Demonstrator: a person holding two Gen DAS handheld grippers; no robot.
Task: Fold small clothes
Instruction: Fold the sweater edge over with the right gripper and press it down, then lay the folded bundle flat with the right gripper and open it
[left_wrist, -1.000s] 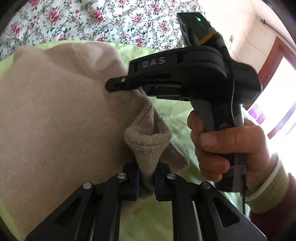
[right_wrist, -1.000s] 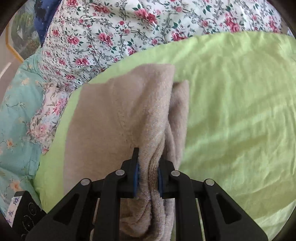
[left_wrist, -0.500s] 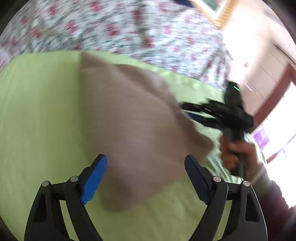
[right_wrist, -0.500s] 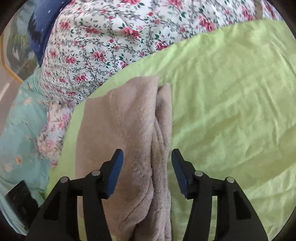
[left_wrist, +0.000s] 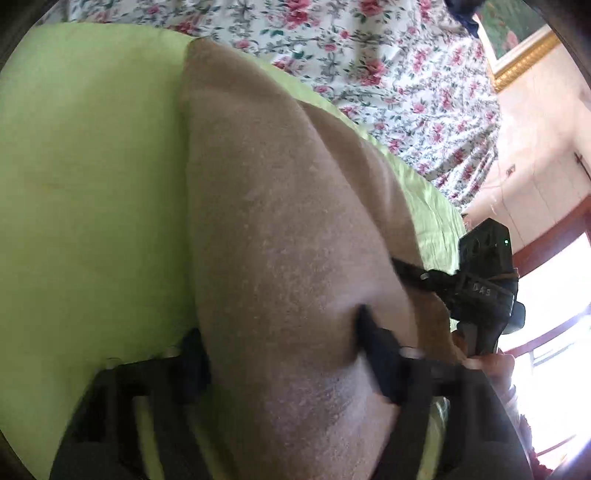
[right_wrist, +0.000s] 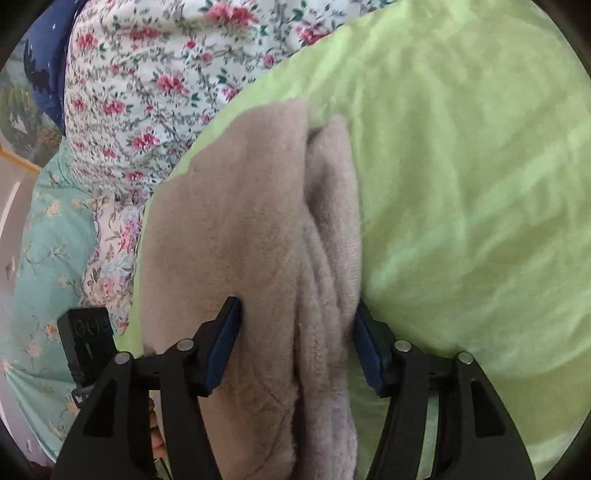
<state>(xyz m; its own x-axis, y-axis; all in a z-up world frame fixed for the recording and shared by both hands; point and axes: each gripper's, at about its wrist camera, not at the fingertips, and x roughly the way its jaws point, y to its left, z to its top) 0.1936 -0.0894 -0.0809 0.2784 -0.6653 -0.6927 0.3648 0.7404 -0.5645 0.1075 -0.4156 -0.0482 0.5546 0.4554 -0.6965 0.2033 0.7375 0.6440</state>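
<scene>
A beige fleece garment (left_wrist: 280, 229) lies folded on a green sheet (left_wrist: 85, 177). My left gripper (left_wrist: 284, 347) is open, with its jaws on either side of the near end of the garment. In the right wrist view the garment (right_wrist: 258, 240) shows a fold ridge along its right side. My right gripper (right_wrist: 295, 343) is open, and its blue-padded jaws straddle the garment's near end. The right gripper also shows in the left wrist view (left_wrist: 480, 291), at the garment's right edge.
The green sheet (right_wrist: 461, 184) spreads wide to the right of the garment. A floral quilt (right_wrist: 155, 81) lies behind it, and a teal floral cover (right_wrist: 40, 258) lies to the left. The other gripper's body (right_wrist: 88, 339) sits at the lower left. A bright window (left_wrist: 554, 325) is at the right.
Both grippers let go of the garment and opened. The left gripper swung round and now straddles the garment's end; the right one opened wider and stays over the fold.
</scene>
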